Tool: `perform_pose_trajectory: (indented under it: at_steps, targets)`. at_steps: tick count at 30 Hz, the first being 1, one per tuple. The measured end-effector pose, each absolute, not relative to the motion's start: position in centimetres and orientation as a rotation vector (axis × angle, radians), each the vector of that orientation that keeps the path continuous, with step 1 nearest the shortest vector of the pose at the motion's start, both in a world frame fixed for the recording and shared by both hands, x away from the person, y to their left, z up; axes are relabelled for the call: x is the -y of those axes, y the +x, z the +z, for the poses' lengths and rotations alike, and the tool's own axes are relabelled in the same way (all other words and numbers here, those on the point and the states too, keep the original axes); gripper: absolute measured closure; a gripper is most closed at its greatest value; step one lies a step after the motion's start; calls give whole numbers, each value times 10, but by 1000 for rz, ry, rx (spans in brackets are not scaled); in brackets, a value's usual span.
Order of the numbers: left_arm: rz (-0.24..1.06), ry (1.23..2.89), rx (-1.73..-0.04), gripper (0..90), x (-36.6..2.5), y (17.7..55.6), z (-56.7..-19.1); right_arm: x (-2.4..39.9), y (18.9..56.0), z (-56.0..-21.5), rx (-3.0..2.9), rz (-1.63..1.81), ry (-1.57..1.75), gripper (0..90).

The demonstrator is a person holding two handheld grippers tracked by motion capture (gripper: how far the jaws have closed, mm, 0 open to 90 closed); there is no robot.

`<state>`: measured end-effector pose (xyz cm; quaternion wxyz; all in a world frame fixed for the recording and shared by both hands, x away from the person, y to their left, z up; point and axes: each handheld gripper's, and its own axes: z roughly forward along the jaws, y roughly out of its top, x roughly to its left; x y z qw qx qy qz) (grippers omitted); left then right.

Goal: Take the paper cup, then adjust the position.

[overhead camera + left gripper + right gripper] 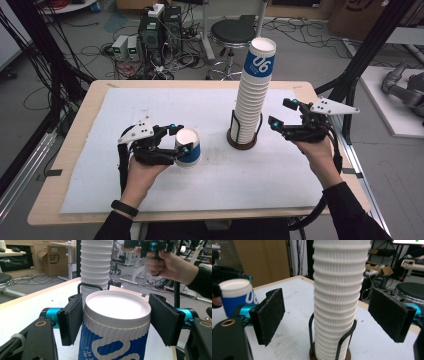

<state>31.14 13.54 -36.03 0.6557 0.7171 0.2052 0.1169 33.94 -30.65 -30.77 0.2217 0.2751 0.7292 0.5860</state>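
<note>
Your left gripper (181, 140) clamps the upside-down blue-and-white ribbed paper cup (189, 147), left of the tall white cup stack (252, 95) in its black wire holder (243, 136); likely just separated; your right gripper (283, 116), jaws spread, sits just right of the stack, probably ready to steady it.

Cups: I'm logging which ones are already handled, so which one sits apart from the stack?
The single blue-and-white cup between the left gripper jaws; every other cup is nested in the stack.

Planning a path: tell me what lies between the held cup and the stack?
Only bare white mat between cup and stack, per the high view.
</note>
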Motion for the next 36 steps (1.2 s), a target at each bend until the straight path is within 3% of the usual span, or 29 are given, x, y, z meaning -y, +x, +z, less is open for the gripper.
perform_pose_trajectory:
  at_steps: [14,36]
  targets:
    - [243,1624,-448,298,-128,317,-361,309,315,-353,-2014,1625,784,142]
    - [191,1603,-427,298,-120,315,-360,296,306,-368,-2172,1646,645,142]
